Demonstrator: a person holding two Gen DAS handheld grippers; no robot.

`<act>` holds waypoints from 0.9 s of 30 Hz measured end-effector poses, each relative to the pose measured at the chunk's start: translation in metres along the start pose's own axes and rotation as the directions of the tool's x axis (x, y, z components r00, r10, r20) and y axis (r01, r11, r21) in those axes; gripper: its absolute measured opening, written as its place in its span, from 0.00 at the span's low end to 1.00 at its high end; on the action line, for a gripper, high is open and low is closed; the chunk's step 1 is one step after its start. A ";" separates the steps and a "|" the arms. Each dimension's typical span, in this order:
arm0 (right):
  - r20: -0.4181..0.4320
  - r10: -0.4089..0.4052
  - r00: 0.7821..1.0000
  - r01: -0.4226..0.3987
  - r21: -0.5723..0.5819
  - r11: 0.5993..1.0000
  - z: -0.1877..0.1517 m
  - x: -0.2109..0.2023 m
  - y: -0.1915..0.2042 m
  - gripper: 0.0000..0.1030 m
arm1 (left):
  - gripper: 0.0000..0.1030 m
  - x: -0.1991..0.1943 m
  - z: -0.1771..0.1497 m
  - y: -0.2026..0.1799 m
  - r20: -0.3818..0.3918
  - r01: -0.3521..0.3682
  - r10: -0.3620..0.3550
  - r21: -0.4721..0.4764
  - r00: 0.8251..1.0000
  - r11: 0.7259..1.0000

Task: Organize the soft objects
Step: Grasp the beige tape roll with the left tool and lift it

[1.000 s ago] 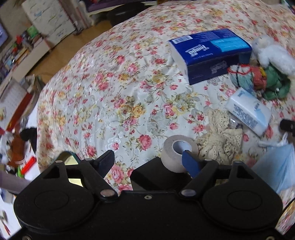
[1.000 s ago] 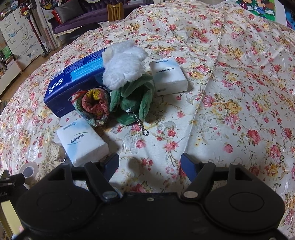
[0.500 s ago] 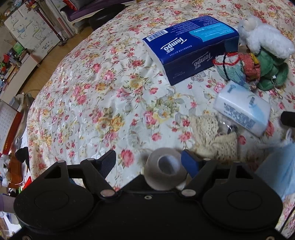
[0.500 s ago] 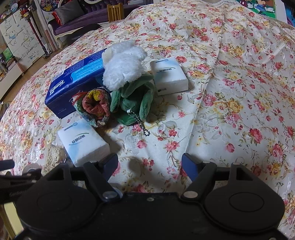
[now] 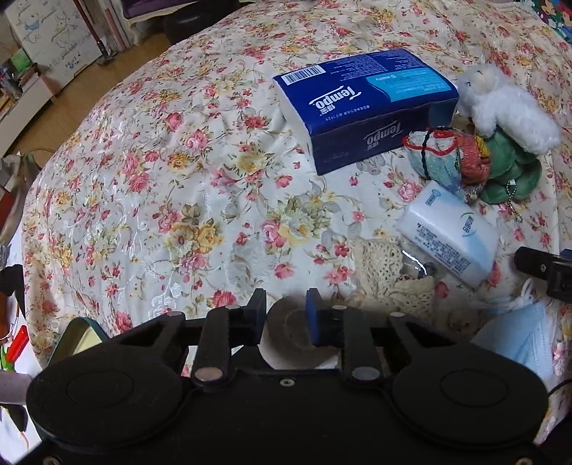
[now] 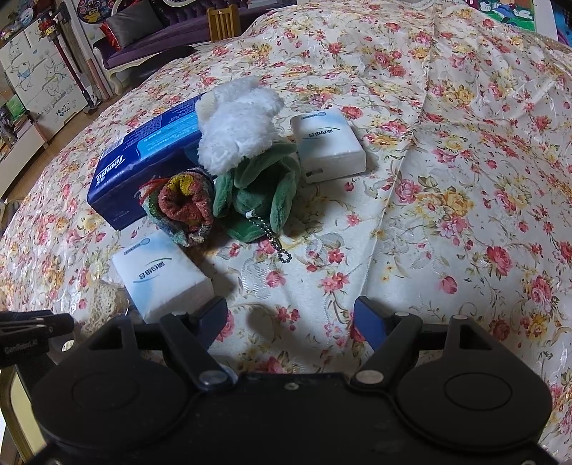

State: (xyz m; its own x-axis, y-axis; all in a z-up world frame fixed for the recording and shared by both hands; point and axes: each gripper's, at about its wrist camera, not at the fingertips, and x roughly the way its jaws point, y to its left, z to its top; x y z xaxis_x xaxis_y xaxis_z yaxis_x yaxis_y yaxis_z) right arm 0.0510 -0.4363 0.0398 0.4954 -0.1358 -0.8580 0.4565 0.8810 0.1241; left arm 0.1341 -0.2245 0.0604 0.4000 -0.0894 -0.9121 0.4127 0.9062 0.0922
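Note:
My left gripper (image 5: pixel 284 314) is shut on a beige tape roll (image 5: pixel 289 331), low over the floral bedspread (image 5: pixel 161 171). Ahead right lie a cream lace cloth (image 5: pixel 382 266), a small white tissue pack (image 5: pixel 448 232), a blue Tempo tissue pack (image 5: pixel 364 103), a multicoloured knitted piece (image 5: pixel 447 162) and a white-and-green plush toy (image 5: pixel 507 121). My right gripper (image 6: pixel 291 318) is open and empty above bare bedspread, with the plush toy (image 6: pixel 246 153), the knitted piece (image 6: pixel 186 207) and two small tissue packs (image 6: pixel 161 275) (image 6: pixel 327 143) ahead of it.
A light blue face mask (image 5: pixel 518 339) lies at the lower right of the left wrist view. The bed edge drops off on the left to a wooden floor (image 5: pixel 64 121) with shelves and clutter. A wooden chair (image 6: pixel 223 19) stands beyond the bed.
My left gripper has closed its fingers onto the tape roll, which was between open fingers before. The right gripper has hardly moved.

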 end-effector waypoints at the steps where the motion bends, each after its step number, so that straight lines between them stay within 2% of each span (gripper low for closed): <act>1: -0.001 0.000 1.000 0.000 0.001 1.000 0.000 0.000 0.000 0.74 | 0.23 -0.001 0.000 0.000 0.000 -0.006 0.006 0.005 1.000 1.000; 4: 0.000 0.002 1.000 -0.002 0.000 1.000 0.000 0.000 0.000 0.75 | 0.24 -0.002 -0.003 0.000 -0.009 -0.027 0.028 0.027 1.000 0.999; 8: 0.002 0.000 1.000 0.000 -0.006 1.000 0.000 0.000 0.001 0.75 | 0.26 0.001 -0.006 0.002 -0.028 -0.016 0.016 0.025 0.999 1.000; 9: 0.002 0.000 1.000 0.000 -0.006 1.000 0.000 0.000 0.001 0.75 | 0.19 0.003 -0.006 0.003 -0.035 -0.012 0.013 0.021 0.999 1.000; 11: 0.003 0.003 1.000 -0.003 -0.005 1.000 0.000 0.000 0.001 0.75 | 0.18 0.006 -0.005 0.005 -0.036 -0.004 0.004 0.005 0.999 1.000; 17: 0.007 0.006 1.000 -0.006 -0.008 1.000 -0.001 0.000 0.002 0.75 | 0.16 0.005 0.014 0.021 0.013 0.040 -0.039 -0.098 0.999 0.994; 20: 0.005 0.010 1.000 -0.010 -0.016 1.000 -0.001 0.001 0.003 0.75 | 0.16 0.015 0.029 0.030 0.023 -0.005 0.008 -0.158 1.000 0.987; 22: 0.005 0.010 1.000 -0.010 -0.021 1.000 -0.001 0.001 0.003 0.75 | 0.22 0.023 0.037 0.034 0.009 -0.047 0.050 -0.185 0.999 0.982; 23: 0.005 0.010 1.000 -0.010 -0.021 1.000 -0.001 0.001 0.003 0.75 | 0.32 0.026 0.039 0.036 -0.001 -0.057 0.058 -0.196 0.998 0.979; 24: 0.004 0.012 1.000 -0.011 -0.018 1.000 0.000 0.002 0.002 0.75 | 0.49 0.026 0.040 0.039 -0.004 -0.056 0.057 -0.209 0.998 0.976; 25: 0.003 0.015 1.000 -0.015 -0.015 1.000 0.000 0.002 0.001 0.75 | 0.57 0.025 0.039 0.041 0.003 -0.051 0.053 -0.223 0.999 0.973; 26: 0.002 0.018 1.000 -0.018 -0.011 1.000 0.001 0.002 0.000 0.75 | 0.71 0.023 0.038 0.042 0.010 -0.050 0.054 -0.231 0.998 0.972; 27: 0.002 0.020 1.000 -0.020 -0.009 1.000 0.001 0.002 0.000 0.75 | 0.74 0.021 0.036 0.042 0.018 -0.057 0.063 -0.231 0.998 0.971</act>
State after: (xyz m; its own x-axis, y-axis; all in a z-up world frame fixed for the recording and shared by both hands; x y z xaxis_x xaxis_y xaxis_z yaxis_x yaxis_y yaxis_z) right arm 0.0525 -0.4374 0.0385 0.5054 -0.1192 -0.8546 0.4403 0.8874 0.1367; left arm 0.1894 -0.2036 0.0596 0.4402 -0.0394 -0.8970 0.1890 0.9807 0.0497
